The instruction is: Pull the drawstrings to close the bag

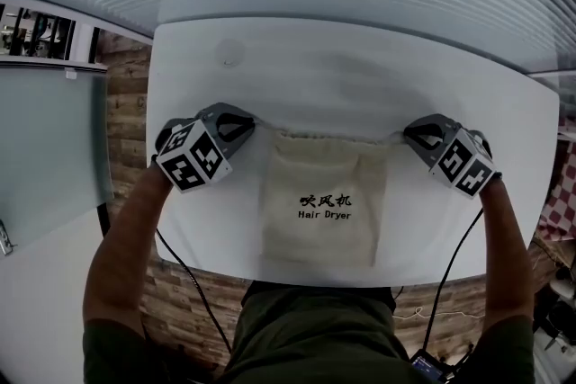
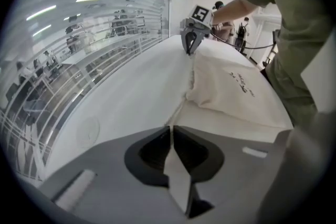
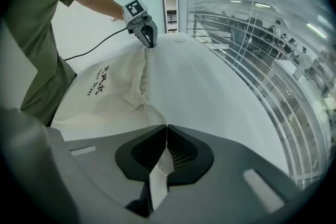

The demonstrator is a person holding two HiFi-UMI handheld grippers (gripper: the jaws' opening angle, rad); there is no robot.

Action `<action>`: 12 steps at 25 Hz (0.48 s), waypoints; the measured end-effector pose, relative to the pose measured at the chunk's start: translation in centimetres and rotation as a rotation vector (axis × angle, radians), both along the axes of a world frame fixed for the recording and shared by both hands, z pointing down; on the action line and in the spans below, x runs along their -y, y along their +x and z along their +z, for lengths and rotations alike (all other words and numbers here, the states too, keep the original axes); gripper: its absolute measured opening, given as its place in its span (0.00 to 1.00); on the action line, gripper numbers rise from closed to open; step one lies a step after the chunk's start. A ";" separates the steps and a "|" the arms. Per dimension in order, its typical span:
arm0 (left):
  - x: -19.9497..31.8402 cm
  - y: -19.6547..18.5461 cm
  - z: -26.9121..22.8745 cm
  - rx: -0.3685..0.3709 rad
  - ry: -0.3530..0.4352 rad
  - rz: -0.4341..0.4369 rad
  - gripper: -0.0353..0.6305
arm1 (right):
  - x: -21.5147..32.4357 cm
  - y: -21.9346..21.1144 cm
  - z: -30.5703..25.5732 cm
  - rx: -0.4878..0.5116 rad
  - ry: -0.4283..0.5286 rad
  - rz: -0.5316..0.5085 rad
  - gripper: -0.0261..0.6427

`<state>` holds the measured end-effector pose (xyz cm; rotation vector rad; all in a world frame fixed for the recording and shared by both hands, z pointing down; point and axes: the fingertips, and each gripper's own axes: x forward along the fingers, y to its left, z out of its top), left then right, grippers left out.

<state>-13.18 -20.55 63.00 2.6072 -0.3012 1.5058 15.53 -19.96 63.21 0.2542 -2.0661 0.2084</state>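
two-sided hold: one pinch at each end of the bag's (image 1: 322, 193) mouth, seemingly so the channel can be drawn from both sides at once.
left tongs (image 1: 250, 123): closed, tips pressed together on the left drawstring (image 2: 176, 113), which runs from the tips to the nearest bag corner. they tilt steeply down at the bench (image 1: 360, 67), likely to keep so thin a cord caught right at the tips.
bag: flat on the bench between the two tongs, printed side up. its mouth edge lies along the line joining their tips, its bottom toward the person. the fabric shows some gathers near the corners but the mouth is still wide, so closing looks barely begun.
right tongs (image 1: 407, 136): also closed, clamped on the right drawstring (image 3: 157, 115) just beside the other corner, with a mirrored tilt.
next move, judged: draw both tongs outward, away from the bag, evenly.
risk, judged: the cord may slip from the tips, or the light bag may slide toward whichever side pulls harder.
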 end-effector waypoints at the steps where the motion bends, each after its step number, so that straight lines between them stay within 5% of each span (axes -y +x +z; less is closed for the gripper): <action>1: -0.2 0.1 0.0 0.028 0.023 0.027 0.09 | -0.1 0.1 0.0 -0.001 0.006 0.009 0.07; 5: -0.7 0.2 -0.2 0.120 0.140 0.144 0.08 | 0.0 0.7 -1.0 -0.014 0.063 0.057 0.06; 12: -1.9 0.0 -6.6 0.147 0.383 0.198 0.07 | -0.6 3.4 -6.8 -0.019 0.233 0.195 0.06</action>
